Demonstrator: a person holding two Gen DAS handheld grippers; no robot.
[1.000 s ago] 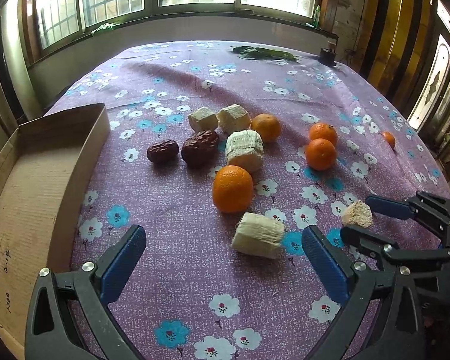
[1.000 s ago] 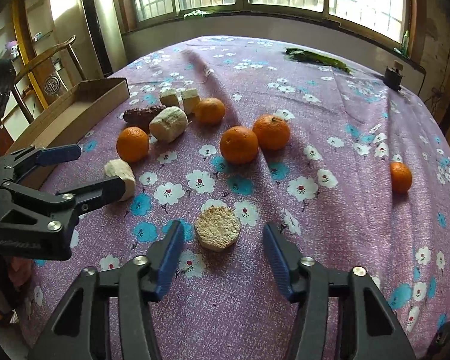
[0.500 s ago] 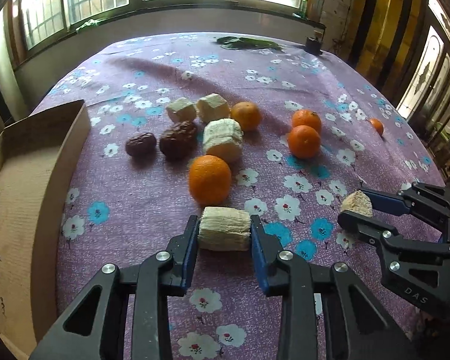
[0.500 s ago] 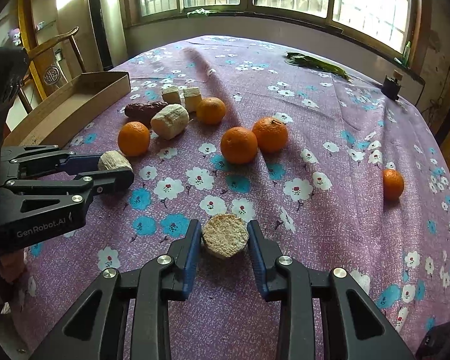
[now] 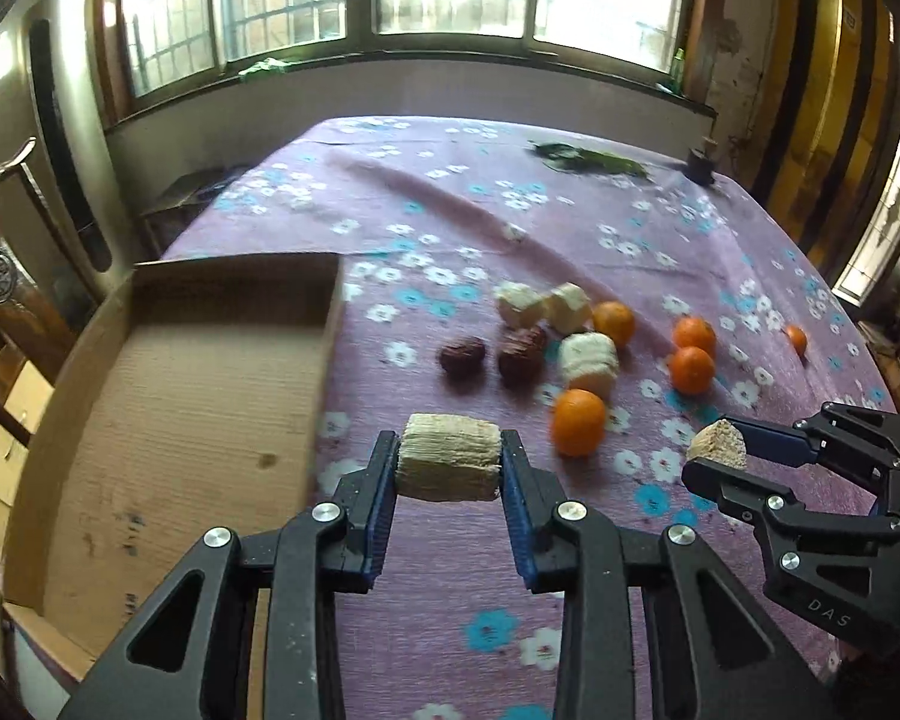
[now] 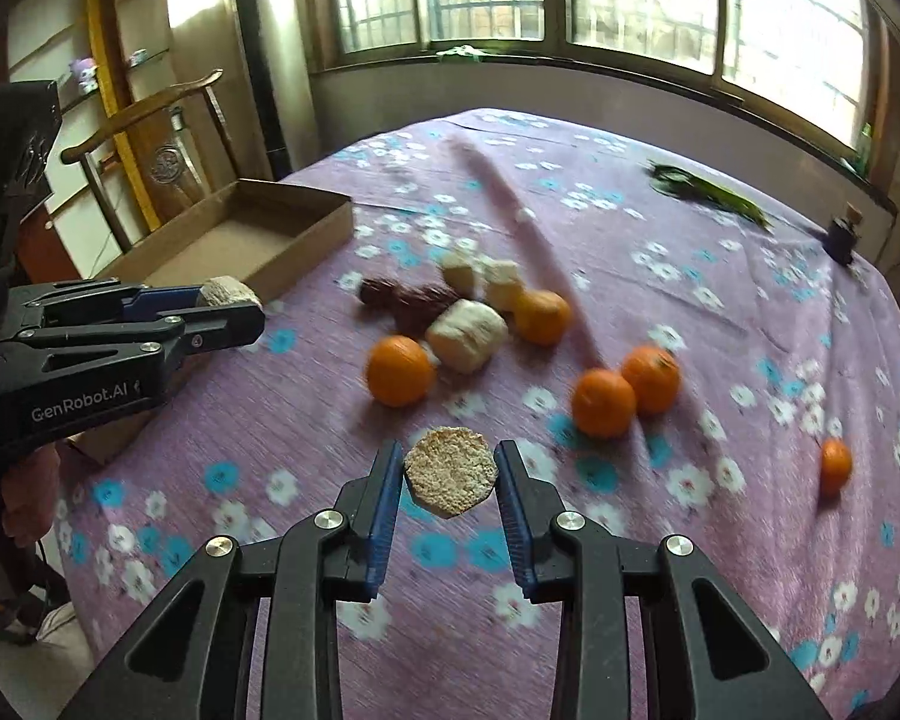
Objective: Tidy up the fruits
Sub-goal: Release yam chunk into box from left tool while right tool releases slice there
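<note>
Purple flowered cloth covers the table (image 5: 570, 222). My left claw (image 5: 450, 468) clamps a pale sugarcane chunk (image 5: 450, 465) at lower centre, beside the cardboard box (image 5: 168, 420) on the left. My right claw (image 6: 450, 471) grips a cut sugarcane piece (image 6: 451, 471). "GenRobot.AI" reads only in the right view, "DAS" only in the left. Oranges (image 6: 399, 371) lie mid-frame.

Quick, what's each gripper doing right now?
Left gripper: shut on a pale ridged chunk.
Right gripper: shut on a pale round slice.
</note>
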